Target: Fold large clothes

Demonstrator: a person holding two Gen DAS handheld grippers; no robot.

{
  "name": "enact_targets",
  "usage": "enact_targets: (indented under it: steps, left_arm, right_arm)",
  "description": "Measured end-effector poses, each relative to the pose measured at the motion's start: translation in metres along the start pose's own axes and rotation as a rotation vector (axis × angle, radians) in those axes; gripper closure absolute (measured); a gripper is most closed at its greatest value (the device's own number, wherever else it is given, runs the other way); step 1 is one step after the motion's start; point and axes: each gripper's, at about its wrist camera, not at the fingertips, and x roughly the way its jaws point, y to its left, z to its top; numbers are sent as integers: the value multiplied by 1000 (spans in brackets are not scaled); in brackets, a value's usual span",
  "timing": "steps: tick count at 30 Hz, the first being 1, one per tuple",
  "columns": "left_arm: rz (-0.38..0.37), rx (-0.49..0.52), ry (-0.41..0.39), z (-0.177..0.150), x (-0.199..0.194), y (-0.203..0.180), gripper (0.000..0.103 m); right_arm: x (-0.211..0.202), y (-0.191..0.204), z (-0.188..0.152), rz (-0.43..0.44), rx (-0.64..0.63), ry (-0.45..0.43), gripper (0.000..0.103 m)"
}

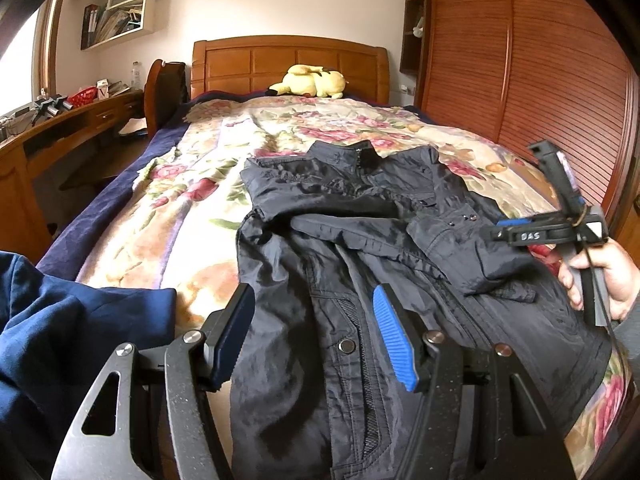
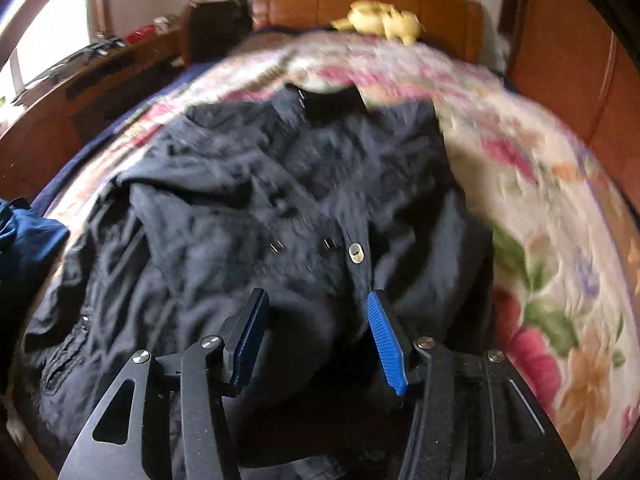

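A black jacket (image 1: 360, 240) lies front up on the floral bedspread (image 1: 192, 184), collar toward the headboard, both sleeves folded in across the chest. My left gripper (image 1: 316, 332) is open and empty, hovering over the jacket's lower left front. My right gripper (image 2: 316, 332) is open and empty above the jacket (image 2: 260, 200) near its lower middle; the right wrist view is motion-blurred. In the left wrist view the right gripper (image 1: 532, 196) is held in a hand at the jacket's right side, above the folded sleeve.
A navy blue garment (image 1: 60, 328) lies at the bed's near left corner. A yellow plush toy (image 1: 310, 82) rests by the wooden headboard (image 1: 288, 60). A wooden desk (image 1: 52, 132) stands left of the bed, a wooden wardrobe (image 1: 520, 80) on the right.
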Motion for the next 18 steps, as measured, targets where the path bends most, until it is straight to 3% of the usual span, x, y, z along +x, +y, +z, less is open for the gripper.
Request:
enact_targets:
  steps: [6, 8, 11, 15, 18]
  left_arm:
    - [-5, -8, 11, -2, 4, 0, 40]
    - [-19, -20, 9, -1, 4, 1, 40]
    - [-17, -21, 9, -2, 5, 1, 40]
    - [-12, -7, 11, -4, 6, -2, 40]
    - [-7, -3, 8, -4, 6, -1, 40]
  right_arm:
    - [14, 6, 6, 54, -25, 16, 50]
    - [17, 14, 7, 64, -63, 24, 68]
    - [17, 28, 8, 53, -130, 8, 84]
    - [15, 35, 3, 86, -158, -33, 93]
    - [-8, 38, -7, 185, -178, -102, 94]
